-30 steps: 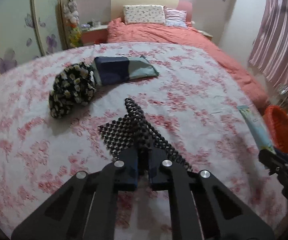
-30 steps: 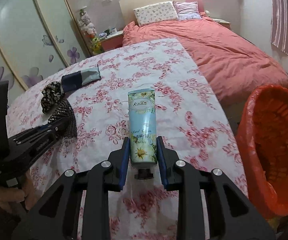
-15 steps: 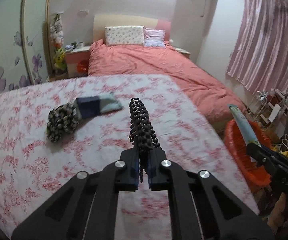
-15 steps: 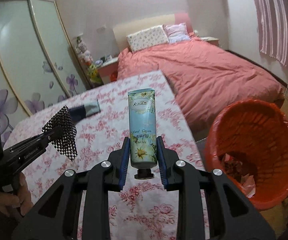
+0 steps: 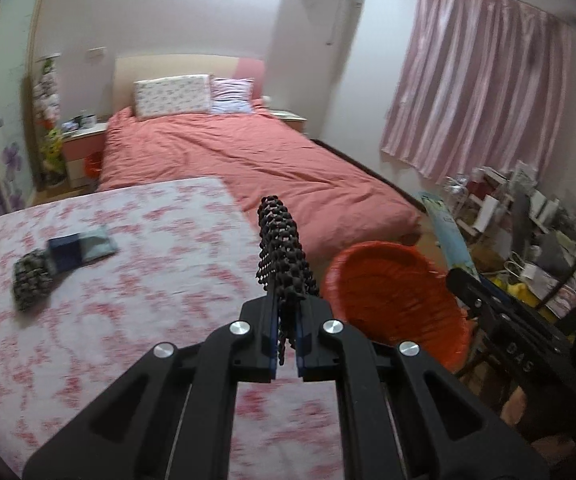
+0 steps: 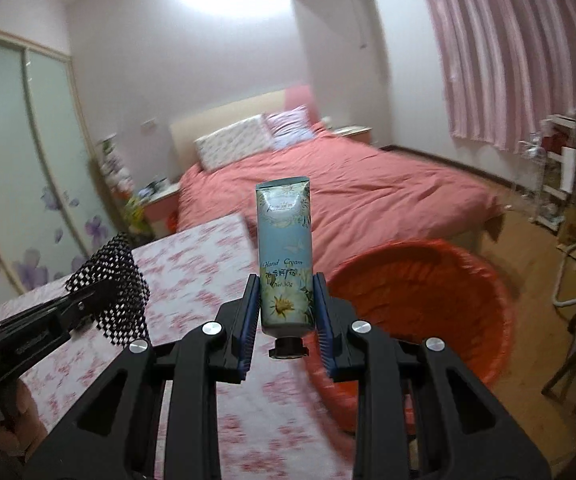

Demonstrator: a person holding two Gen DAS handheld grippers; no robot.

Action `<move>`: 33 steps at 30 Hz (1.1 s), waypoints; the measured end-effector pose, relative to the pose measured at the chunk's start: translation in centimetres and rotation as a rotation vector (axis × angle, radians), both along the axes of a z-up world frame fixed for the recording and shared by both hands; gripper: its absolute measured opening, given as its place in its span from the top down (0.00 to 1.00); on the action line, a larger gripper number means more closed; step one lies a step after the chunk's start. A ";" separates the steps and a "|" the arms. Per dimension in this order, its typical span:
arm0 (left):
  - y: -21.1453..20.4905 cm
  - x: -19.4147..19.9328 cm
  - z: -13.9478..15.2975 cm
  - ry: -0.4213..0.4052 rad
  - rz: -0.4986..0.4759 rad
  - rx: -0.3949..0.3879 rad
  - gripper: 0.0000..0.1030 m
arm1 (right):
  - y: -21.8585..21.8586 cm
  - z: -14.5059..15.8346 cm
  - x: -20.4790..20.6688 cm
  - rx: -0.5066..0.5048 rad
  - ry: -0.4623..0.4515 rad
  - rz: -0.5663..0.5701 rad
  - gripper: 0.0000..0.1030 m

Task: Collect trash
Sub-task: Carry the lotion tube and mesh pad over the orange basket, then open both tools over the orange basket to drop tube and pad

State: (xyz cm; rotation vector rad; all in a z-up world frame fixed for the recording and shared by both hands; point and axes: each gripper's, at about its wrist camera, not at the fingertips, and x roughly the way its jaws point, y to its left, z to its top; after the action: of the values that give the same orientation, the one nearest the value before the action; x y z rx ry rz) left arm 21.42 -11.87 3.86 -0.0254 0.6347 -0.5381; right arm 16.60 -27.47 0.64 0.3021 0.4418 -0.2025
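Observation:
My left gripper (image 5: pixel 286 334) is shut on a black mesh mat (image 5: pixel 282 250), which stands up edge-on above the floral table. From the right wrist view the same mesh mat (image 6: pixel 114 284) hangs from the left gripper (image 6: pixel 88 304) at the left. My right gripper (image 6: pixel 286 308) is shut on a light blue hand cream tube (image 6: pixel 286 256), cap toward the camera. In the left wrist view that tube (image 5: pixel 445 234) sticks up from the right gripper at the right. An orange waste basket (image 5: pixel 397 300) stands on the floor beside the table; the basket (image 6: pixel 427 304) lies just right of the tube.
The table with the pink floral cloth (image 5: pixel 128 288) holds a dark floral bundle (image 5: pixel 30 280) and a blue-grey folded cloth (image 5: pixel 80 250). Behind is a bed with a coral cover (image 5: pixel 248 160). Cluttered shelves (image 5: pixel 535 232) and pink curtains (image 5: pixel 479 100) fill the right side.
Both grippers have risen off the table and swung right, carrying the mesh mat and the tube. The orange basket now sits closer to centre in both views.

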 end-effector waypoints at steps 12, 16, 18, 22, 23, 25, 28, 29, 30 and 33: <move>-10.5 -0.6 -1.9 0.020 -0.198 0.000 0.93 | -5.9 -2.4 -0.4 0.064 -0.001 -0.120 0.74; -13.3 0.2 -3.7 0.052 -0.234 0.018 0.93 | -7.7 -3.1 -0.2 0.102 0.009 -0.126 0.74; -14.3 0.9 -4.4 0.062 -0.242 0.029 0.93 | -8.5 -3.5 -0.1 0.115 0.016 -0.128 0.74; -15.8 2.2 -6.0 0.089 -0.238 0.056 0.92 | -9.1 -4.1 0.2 0.133 0.024 -0.129 0.73; -15.9 2.6 -6.3 0.094 -0.230 0.062 0.88 | -9.4 -4.3 0.6 0.138 0.034 -0.121 0.73; -16.1 3.3 -7.1 0.109 -0.211 0.079 0.72 | -9.6 -4.8 1.1 0.147 0.059 -0.123 0.73; -15.6 4.0 -7.9 0.117 -0.181 0.097 0.59 | -10.0 -5.4 1.0 0.158 0.075 -0.126 0.60; -15.2 4.3 -8.1 0.120 -0.171 0.104 0.59 | -9.8 -5.4 0.9 0.155 0.076 -0.132 0.57; -14.9 4.6 -8.2 0.123 -0.159 0.111 0.59 | -9.8 -5.4 0.8 0.151 0.077 -0.133 0.56; -13.8 5.0 -8.3 0.124 -0.133 0.120 0.58 | -9.4 -5.0 0.7 0.139 0.086 -0.133 0.56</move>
State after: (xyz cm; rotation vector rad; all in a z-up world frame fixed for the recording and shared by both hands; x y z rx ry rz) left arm 26.46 -25.64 -4.41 0.0977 0.7924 -0.6296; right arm 17.30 -36.87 -4.40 0.4606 0.5220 -0.3167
